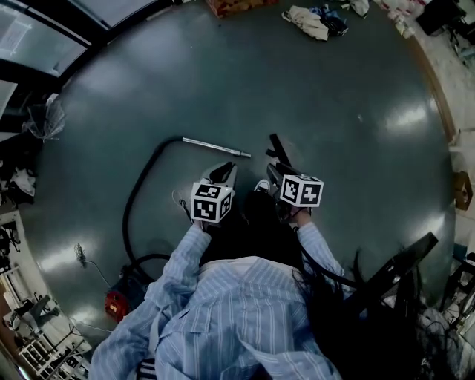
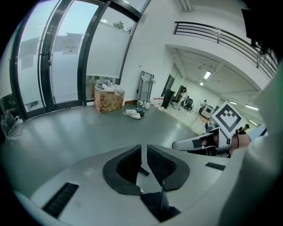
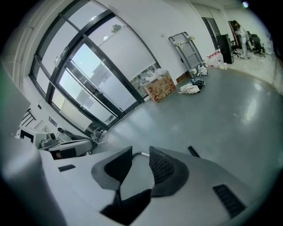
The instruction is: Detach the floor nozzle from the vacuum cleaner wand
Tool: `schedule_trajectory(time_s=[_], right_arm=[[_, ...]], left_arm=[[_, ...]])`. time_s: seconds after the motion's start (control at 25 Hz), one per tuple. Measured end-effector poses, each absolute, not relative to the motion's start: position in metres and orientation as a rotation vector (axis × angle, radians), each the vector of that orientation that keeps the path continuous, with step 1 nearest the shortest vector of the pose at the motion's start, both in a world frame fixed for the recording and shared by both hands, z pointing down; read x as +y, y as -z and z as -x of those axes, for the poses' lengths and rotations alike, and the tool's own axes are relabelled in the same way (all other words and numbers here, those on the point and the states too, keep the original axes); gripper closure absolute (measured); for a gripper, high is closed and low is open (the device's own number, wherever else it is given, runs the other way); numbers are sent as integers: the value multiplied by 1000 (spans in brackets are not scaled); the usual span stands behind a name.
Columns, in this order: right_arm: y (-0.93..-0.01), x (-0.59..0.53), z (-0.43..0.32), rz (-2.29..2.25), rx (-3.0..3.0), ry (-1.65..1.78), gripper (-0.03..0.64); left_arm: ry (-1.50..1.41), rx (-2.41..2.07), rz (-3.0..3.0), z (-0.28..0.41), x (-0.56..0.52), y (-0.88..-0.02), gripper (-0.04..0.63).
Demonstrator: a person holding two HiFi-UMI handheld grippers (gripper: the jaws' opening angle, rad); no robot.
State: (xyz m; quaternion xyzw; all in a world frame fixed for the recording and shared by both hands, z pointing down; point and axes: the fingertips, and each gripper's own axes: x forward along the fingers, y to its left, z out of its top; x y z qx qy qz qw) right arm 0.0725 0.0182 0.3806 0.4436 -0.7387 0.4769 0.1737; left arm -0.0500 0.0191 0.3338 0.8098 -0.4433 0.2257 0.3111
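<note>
The left gripper (image 2: 144,154) is held nearly closed and the right gripper (image 3: 140,162) partly open, both empty; the wand (image 1: 215,148) is laid mid-floor (image 1: 312,89) before them.

The grey-green floor (image 1: 312,89) is glossy, with pale patches of reflected light. Near the middle of the head view lies a metal wand (image 1: 215,147). A black hose (image 1: 137,194) curves from it to a red vacuum body (image 1: 116,303) at lower left. Just right of the wand's bare end, not touching it, lies a black floor nozzle (image 1: 277,151). At the top edge sit a cardboard box (image 1: 234,6) and a heap of cloths (image 1: 308,21).
</note>
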Motion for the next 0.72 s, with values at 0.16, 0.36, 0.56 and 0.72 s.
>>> schedule_trajectory(time_s=[0.16,0.36,0.56,0.72], right_arm=[[-371,37,-57,-1237,-2100,-1337,540],[-353,50,-34,-1223,-2119,-1298,574],[-345,102,32,-1316,-2111,-1236,589],[-345,148,67,-1409,-2081,-1280,595]], left_arm=[[-589,-1153,-2142,58,37,-332,552],[-563,-1136,-2174,70,56,-312,554],[-535,-1131,-2209,144,124,-308,554],[-508,-1089,-2215,190,174,-312,554]])
